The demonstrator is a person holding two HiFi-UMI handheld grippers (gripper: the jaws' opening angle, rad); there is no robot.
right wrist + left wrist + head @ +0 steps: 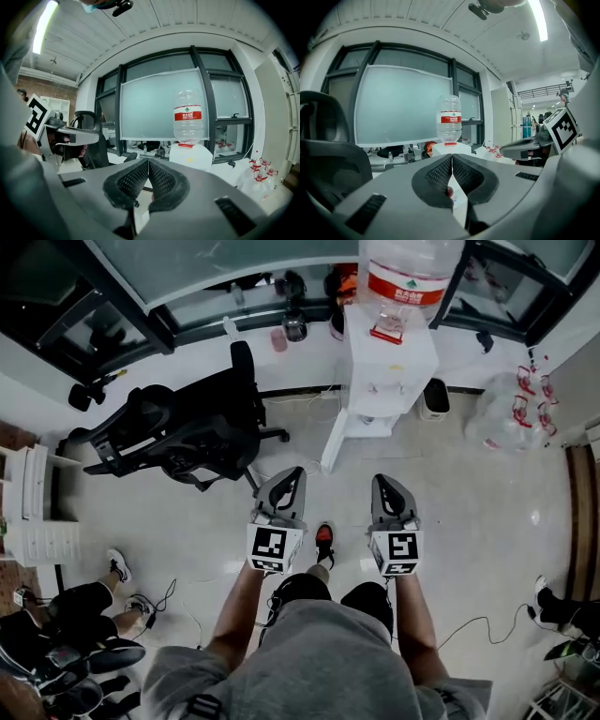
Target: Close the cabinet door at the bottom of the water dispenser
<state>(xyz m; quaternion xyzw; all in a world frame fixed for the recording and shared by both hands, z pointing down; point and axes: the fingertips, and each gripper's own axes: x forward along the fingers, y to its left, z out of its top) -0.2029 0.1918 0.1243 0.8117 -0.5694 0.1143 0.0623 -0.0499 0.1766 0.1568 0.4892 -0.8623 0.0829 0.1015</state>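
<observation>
Head view first: the water dispenser (391, 367) stands against the far wall under the window, an upturned water bottle (409, 277) on top. Its cabinet door (334, 442) at the bottom hangs open, swung out to the dispenser's left, edge toward the camera. The left gripper (294, 472) and the right gripper (382, 478) are side by side over the floor, both pointing at the dispenser and well apart from the door. A black office chair (187, 427) sits to the left, and a cluster of empty water jugs (511, 413) stands to the right of the dispenser.

Left gripper view now: the jaws are pressed together with nothing between them. The bottle and the dispenser's white top rise just above the tips, dead ahead. The chair's back fills the left edge, and the right gripper's marker cube (562, 127) shows at the right. The gripper's own body hides the door.

Right gripper view: its jaws are also closed tight and empty. The bottle and dispenser sit slightly right of the tips, the left gripper's marker cube (37, 115) at the far left, the jugs low on the right, and again the door is hidden behind the gripper body
</observation>
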